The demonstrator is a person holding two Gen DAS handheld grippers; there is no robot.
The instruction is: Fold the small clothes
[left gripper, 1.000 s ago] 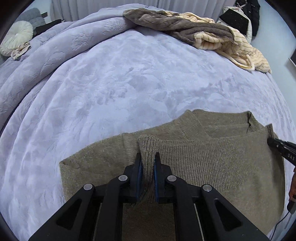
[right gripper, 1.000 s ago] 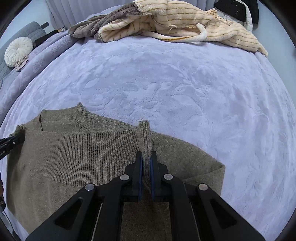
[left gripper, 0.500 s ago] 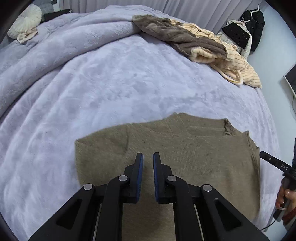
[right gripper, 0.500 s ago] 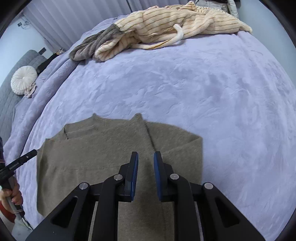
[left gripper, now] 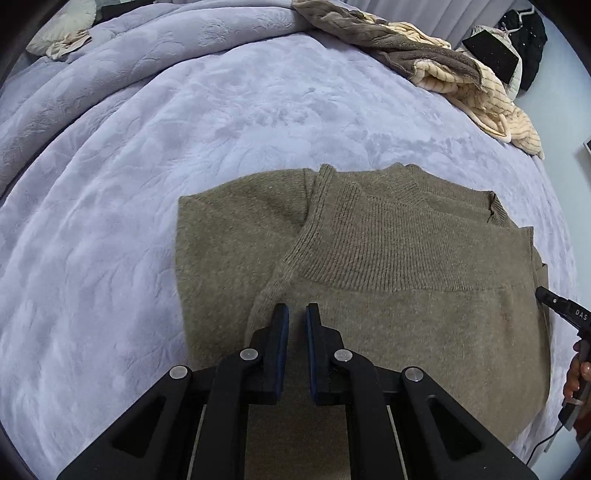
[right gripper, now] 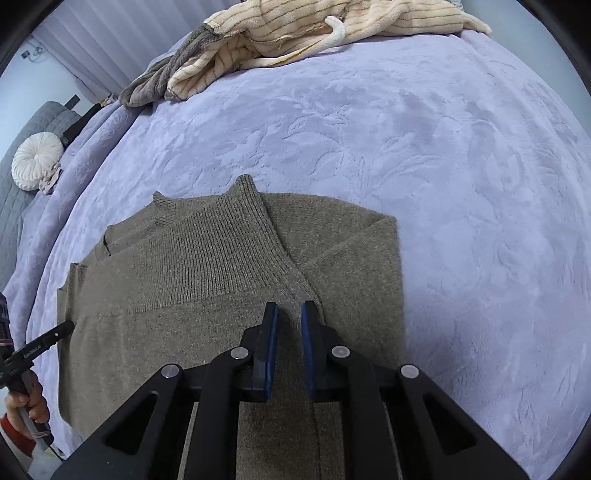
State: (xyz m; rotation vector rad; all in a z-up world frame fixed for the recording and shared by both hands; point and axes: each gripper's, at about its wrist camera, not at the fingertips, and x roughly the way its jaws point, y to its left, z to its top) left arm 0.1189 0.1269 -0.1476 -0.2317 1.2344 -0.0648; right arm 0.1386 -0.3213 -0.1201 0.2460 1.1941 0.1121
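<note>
An olive-brown knit sweater (left gripper: pixel 388 266) lies flat on the lilac bed cover (left gripper: pixel 221 129), its ribbed hem folded up over the body toward the collar. My left gripper (left gripper: pixel 296 314) hovers above the sweater's left part, shut, with no cloth pinched. In the right wrist view the sweater (right gripper: pixel 207 280) fills the lower middle. My right gripper (right gripper: pixel 289 312) hangs over the sleeve seam. Its jaws are closing with a small gap, and only the flat knit shows beneath them. Each gripper's tip also shows at the other view's edge, held by a hand (right gripper: pixel 29 402).
A heap of cream striped and grey plush clothes (right gripper: pixel 295 37) lies at the far side of the bed. A round white cushion (right gripper: pixel 37 160) sits far left. The bed cover is bunched up at the left (left gripper: pixel 55 92). Black clothes (left gripper: pixel 524 29) hang at the far right.
A second ago both grippers pinched the ribbed hem. Both have let it go and drawn back, and the sweater now lies folded flat. The right jaws stand wider than a second ago.
</note>
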